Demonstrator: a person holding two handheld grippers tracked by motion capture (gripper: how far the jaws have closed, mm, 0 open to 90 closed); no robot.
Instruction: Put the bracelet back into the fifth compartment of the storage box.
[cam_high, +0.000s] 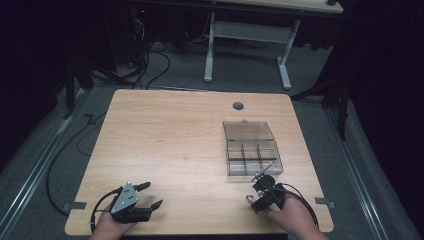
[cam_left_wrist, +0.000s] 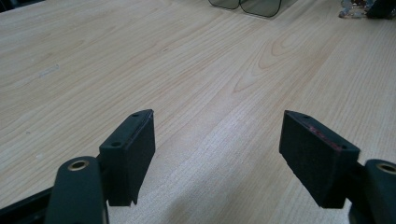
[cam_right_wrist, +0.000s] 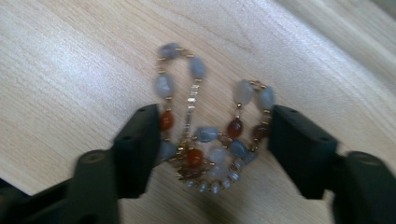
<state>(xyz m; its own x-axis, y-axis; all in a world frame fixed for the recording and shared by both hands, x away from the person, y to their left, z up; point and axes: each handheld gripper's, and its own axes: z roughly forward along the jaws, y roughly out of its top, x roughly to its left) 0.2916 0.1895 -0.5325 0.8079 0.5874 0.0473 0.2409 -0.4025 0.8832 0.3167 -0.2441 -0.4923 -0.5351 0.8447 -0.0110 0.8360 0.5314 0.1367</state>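
Observation:
A bracelet (cam_right_wrist: 210, 135) of grey-blue and red-brown beads on gold links lies in a loose heap on the wooden table (cam_high: 170, 145). My right gripper (cam_right_wrist: 215, 116) points down over it, its jaws standing either side of the heap. The outer beads lie right at the pads, but the heap looks loose and not squeezed. In the high view that gripper (cam_high: 255, 199) is near the table's front right, with the bracelet (cam_high: 248, 201) under it. My left gripper (cam_high: 154, 194) rests at the front left, open, with only bare wood between its pads (cam_left_wrist: 217, 126).
A clear plastic compartment box (cam_high: 252, 159) stands just beyond the right gripper, its lid (cam_high: 248, 131) laid open behind it. A round cable hole (cam_high: 238, 106) sits near the far edge. Cables and a second desk's white legs (cam_high: 210, 50) are on the floor beyond.

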